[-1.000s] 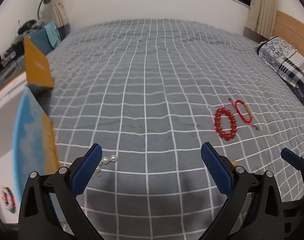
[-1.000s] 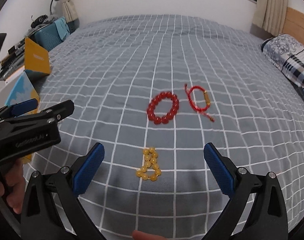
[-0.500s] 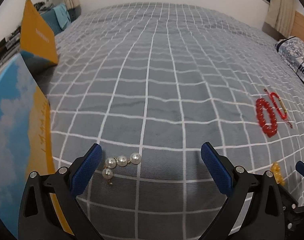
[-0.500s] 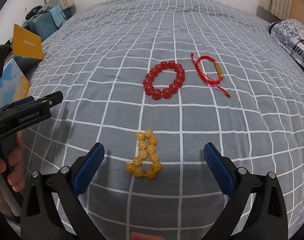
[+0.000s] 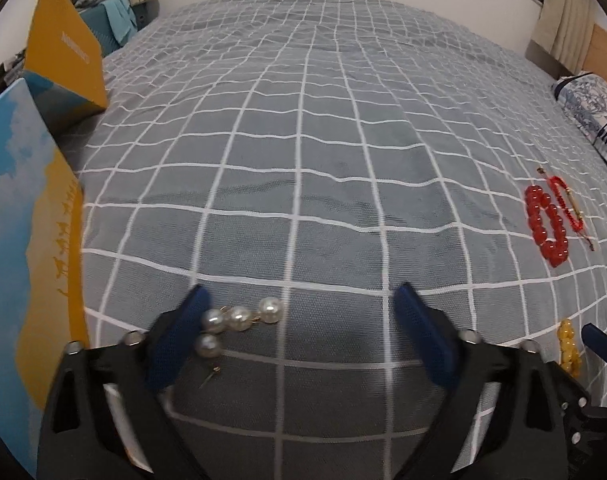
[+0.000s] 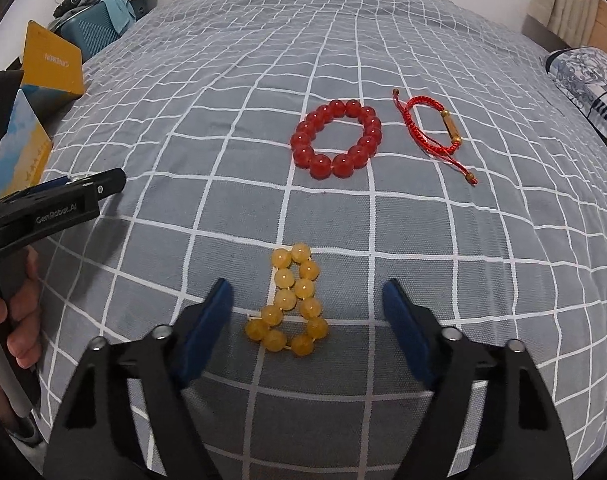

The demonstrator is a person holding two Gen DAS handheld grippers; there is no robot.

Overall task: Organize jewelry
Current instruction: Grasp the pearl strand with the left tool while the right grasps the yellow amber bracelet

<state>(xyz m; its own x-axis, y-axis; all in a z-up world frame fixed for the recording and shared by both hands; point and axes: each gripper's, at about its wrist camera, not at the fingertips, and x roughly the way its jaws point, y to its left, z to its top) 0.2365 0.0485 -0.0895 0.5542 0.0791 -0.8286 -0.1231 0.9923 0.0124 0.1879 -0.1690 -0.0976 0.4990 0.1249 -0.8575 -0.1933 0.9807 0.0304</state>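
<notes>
On the grey checked bedspread [image 5: 303,160], a pearl earring set [image 5: 239,318] lies just inside the left finger of my left gripper [image 5: 301,300]. Its jaws are closing and the right pad is still well clear of the pearls. A yellow bead bracelet [image 6: 293,300] lies folded between the jaws of my right gripper [image 6: 307,290], which are also closing without touching it. Farther back lie a red bead bracelet [image 6: 337,138] and a red cord bracelet [image 6: 431,130] with a gold tube. The left gripper [image 6: 103,184] shows side-on at the left of the right wrist view.
A box printed with blue sky and yellow [image 5: 27,240] stands at the bed's left edge, with an orange lid [image 5: 63,48] behind it. A patterned pillow [image 5: 591,116] lies at the far right. A teal bag [image 6: 91,32] sits beyond the bed. A person's hand [image 6: 19,320] holds the left gripper's handle.
Both grippers sank closer to the bedspread and their jaws narrowed. The pearls now sit beside the left gripper's left finger, and the yellow bracelet sits between the right gripper's fingers.
</notes>
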